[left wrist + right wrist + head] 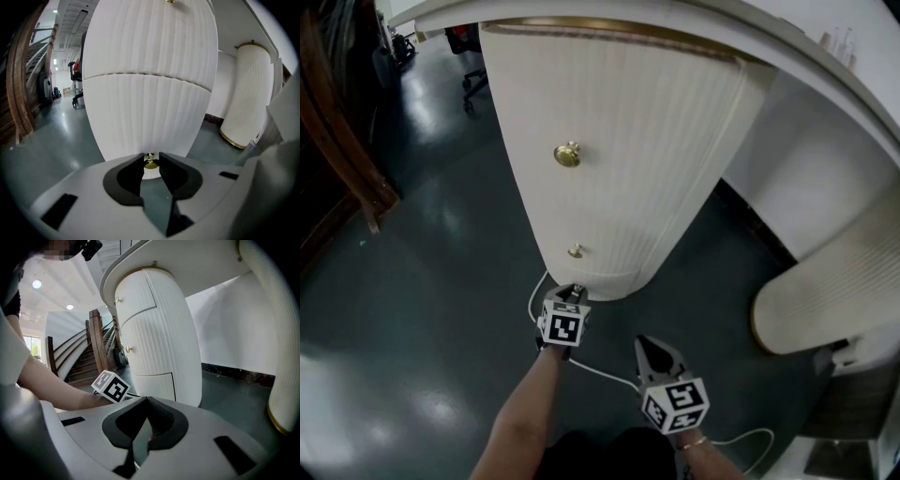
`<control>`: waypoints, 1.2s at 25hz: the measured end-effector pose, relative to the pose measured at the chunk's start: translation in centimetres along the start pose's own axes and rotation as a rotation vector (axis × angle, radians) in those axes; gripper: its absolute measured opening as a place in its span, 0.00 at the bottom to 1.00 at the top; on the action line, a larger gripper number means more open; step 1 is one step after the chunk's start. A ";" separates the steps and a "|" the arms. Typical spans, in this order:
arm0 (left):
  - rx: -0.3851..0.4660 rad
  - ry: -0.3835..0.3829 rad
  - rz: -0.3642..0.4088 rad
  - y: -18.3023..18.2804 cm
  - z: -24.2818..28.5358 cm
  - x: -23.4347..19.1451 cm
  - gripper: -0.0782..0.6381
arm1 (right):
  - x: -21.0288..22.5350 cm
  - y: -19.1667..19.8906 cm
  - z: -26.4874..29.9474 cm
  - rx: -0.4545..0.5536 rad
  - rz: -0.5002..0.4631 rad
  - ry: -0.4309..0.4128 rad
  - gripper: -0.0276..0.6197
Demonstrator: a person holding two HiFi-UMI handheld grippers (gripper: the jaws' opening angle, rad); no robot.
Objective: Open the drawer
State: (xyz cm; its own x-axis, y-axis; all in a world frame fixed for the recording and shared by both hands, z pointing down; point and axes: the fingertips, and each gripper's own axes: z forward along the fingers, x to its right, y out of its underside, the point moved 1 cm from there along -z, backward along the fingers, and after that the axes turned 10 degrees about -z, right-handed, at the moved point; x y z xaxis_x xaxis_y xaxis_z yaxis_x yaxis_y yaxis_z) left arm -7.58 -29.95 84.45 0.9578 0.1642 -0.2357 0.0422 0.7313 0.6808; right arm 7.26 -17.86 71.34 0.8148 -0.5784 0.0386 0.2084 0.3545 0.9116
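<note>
The left tongs [151,161] sit around the drawer's [150,117] lower knob [576,251], below the upper knob [567,155], with the right tongs [649,349] to their right, nearer the person.

My head view is evenly bright; the glossy floor [412,398] throws pale glare at 7 and 11 o'clock. Fisheye bends the cabinet [619,159] hard. Both gripper views go black at the corners; ceiling lamps [36,284] shine at 10 o'clock in the right one.
</note>
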 end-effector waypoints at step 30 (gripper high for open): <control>-0.062 -0.014 -0.002 9.1 -8.5 -0.2 0.25 | -4.0 -0.4 -0.3 0.005 -0.066 -0.060 0.05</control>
State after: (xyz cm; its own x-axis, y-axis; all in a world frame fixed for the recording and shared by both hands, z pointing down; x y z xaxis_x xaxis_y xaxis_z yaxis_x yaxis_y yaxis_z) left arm -9.80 -17.70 84.85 0.9616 0.1540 -0.2272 0.0268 0.7712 0.6360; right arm 4.07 -15.49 70.67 0.7653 -0.6436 0.0023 0.2584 0.3106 0.9148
